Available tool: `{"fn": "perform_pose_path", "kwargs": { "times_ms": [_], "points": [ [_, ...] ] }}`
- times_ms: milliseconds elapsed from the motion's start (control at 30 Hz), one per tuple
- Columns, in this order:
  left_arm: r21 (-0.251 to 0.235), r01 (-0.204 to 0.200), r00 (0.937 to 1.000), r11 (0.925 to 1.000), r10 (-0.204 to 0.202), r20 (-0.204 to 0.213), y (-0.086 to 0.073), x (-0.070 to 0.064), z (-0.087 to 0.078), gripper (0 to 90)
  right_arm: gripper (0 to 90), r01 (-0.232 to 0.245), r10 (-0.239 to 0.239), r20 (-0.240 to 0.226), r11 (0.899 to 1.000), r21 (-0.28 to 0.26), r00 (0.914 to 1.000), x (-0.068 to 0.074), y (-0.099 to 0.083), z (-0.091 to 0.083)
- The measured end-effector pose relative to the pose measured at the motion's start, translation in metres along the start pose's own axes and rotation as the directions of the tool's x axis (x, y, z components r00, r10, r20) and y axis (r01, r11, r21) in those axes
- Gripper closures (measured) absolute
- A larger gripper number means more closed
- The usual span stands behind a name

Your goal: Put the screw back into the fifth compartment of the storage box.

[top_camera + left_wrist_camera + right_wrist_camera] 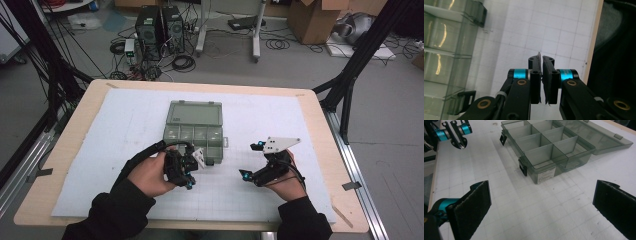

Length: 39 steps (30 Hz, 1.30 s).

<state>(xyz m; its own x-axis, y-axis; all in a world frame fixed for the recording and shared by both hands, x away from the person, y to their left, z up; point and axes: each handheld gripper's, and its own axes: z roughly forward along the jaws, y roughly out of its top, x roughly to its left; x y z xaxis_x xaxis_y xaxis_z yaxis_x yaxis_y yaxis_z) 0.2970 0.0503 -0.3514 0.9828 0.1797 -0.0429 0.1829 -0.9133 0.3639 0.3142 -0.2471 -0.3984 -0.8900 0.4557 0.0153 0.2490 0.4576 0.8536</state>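
Observation:
A clear grey compartment box (194,134) lies open in the middle of the white mat, its lid folded flat toward the far side and its compartments looking empty. My left gripper (190,183) sits just in front of the box's near edge. In the left gripper view it (541,58) is shut with nothing seen between the pads, and the box (446,50) is to its left. My right gripper (251,160) is to the right of the box and open wide. Seen from the right gripper view (542,192), it faces the box (549,147), with the left gripper (461,145) farther off.
A white gridded mat (125,130) covers most of the wooden table (75,125). Black latches (523,169) stick out from the box's front wall. Beyond the table are computer towers (160,30), cables, a cardboard box (310,20) and black frame legs (350,85).

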Motion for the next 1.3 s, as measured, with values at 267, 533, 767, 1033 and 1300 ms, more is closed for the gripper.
{"fn": "perform_pose_path", "kwargs": {
  "times_ms": [267,533,767,1033,1300],
  "points": [
    [-0.045,0.037,0.9992,0.9983,-0.038,-0.014,-0.005,0.008,-0.010,85.0,0.4,-0.002,0.002,-0.001,1.000,0.002,1.0000,0.000,0.000,0.001],
    [-0.076,0.073,0.9960,0.9944,-0.077,-0.047,-0.012,0.019,-0.022,85.0,0.4,-0.004,0.004,-0.003,1.000,0.001,1.0000,0.000,0.000,0.000],
    [-0.107,0.100,0.9930,0.9892,-0.106,-0.052,-0.024,0.033,-0.030,85.0,0.4,-0.007,0.007,-0.003,1.000,0.000,1.0000,0.000,0.000,-0.001],
    [-0.163,0.152,0.9820,0.9749,-0.167,-0.087,-0.040,0.048,-0.038,84.9,0.4,-0.004,0.004,0.000,1.000,-0.003,1.0000,-0.001,0.000,-0.001],
    [-0.200,0.211,0.9621,0.9569,-0.239,-0.131,-0.055,0.060,-0.041,84.9,0.4,-0.007,0.007,-0.002,1.000,0.000,1.0000,0.000,0.000,0.000]
  ]
}}
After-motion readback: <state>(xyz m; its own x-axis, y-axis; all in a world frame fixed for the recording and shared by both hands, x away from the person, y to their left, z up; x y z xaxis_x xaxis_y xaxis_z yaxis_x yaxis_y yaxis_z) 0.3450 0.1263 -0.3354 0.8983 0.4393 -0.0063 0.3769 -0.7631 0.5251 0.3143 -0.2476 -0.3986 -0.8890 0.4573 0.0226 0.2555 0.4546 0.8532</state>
